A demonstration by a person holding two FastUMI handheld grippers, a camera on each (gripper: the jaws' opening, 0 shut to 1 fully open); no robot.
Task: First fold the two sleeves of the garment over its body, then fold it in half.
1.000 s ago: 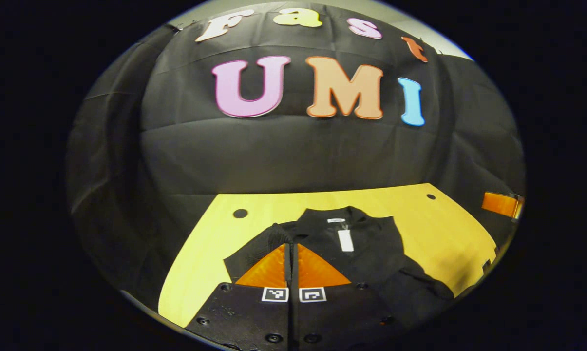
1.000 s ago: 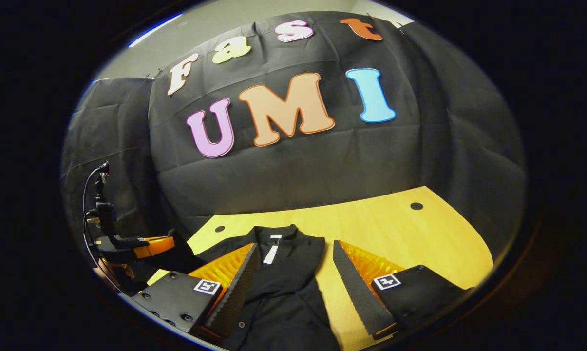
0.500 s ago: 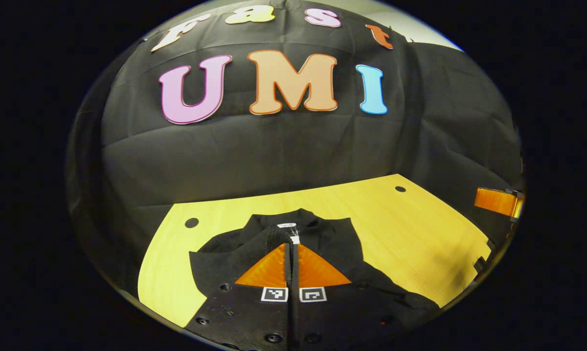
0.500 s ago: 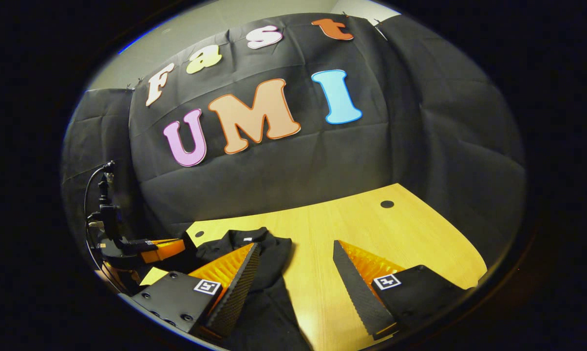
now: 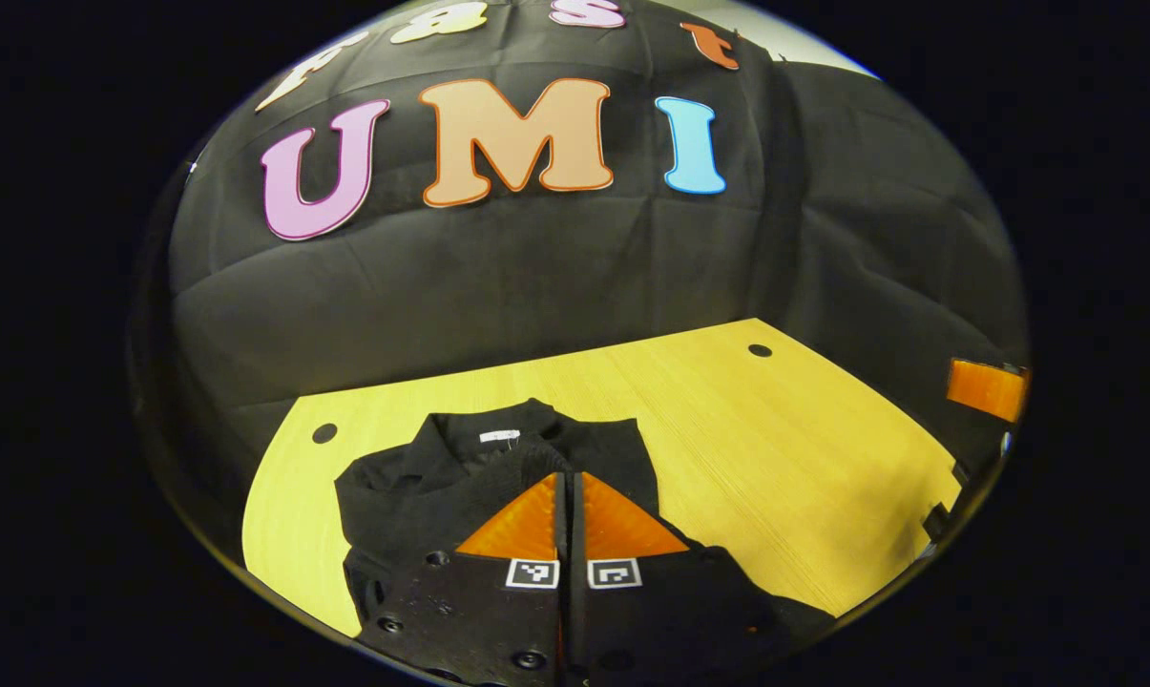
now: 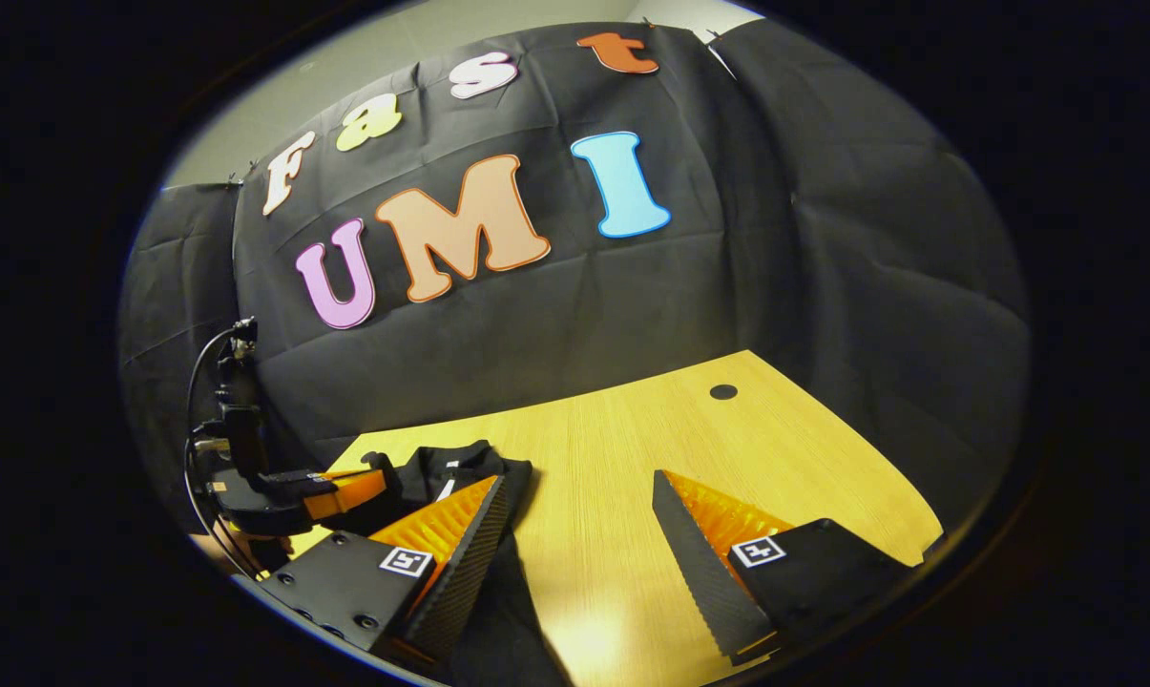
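Black knit garment (image 5: 498,468) on the yellow wooden table (image 5: 775,448), lower half hidden. Left gripper (image 5: 567,501) at 6 o'clock—fingers together, pinching black cloth. Right gripper (image 6: 575,534) gapes wide—empty. Neck label unreadable.

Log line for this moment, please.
left tool: shut on sleeve | right tool: open, over table | garment: fold underway

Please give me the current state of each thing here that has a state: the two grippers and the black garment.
left gripper: shut, pinching garment fabric.
right gripper: open, holding nothing.
black garment: on the wooden table, partly folded and bunched; sleeves cannot be told apart.
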